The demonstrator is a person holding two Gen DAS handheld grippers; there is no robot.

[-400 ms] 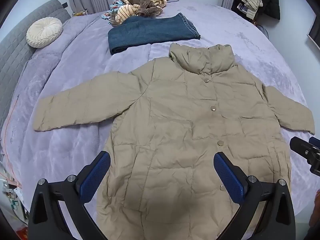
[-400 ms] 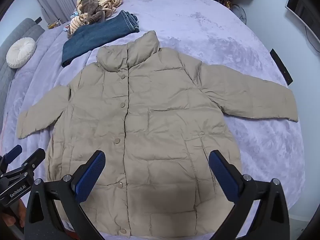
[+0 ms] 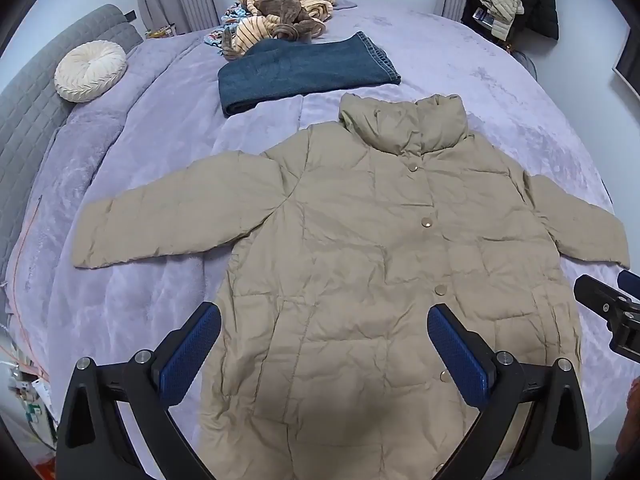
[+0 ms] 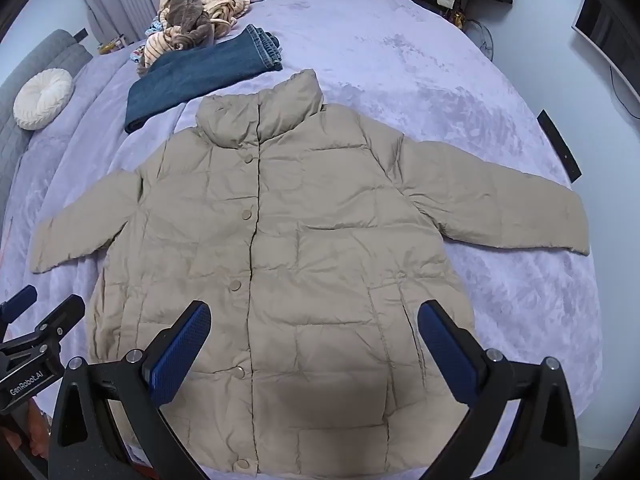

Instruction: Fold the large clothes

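A tan puffer jacket (image 3: 360, 240) (image 4: 304, 240) lies flat on the lilac bed, front up, snapped closed, collar away from me and both sleeves spread out sideways. My left gripper (image 3: 324, 344) hovers open above the jacket's lower left part, blue pads wide apart with nothing between them. My right gripper (image 4: 314, 338) hangs open over the lower right part near the hem, holding nothing. Each gripper shows at the edge of the other's view: the right gripper (image 3: 612, 312) at the right, the left gripper (image 4: 36, 320) at the left.
Folded blue jeans (image 3: 300, 72) lie beyond the collar, with a heap of striped and brown clothes (image 3: 276, 12) behind them. A round cream cushion (image 3: 90, 70) rests by the grey headboard (image 3: 32, 120). Dark coats (image 3: 516, 4) hang at the far right. The bedspread (image 4: 420, 80) spreads around the jacket.
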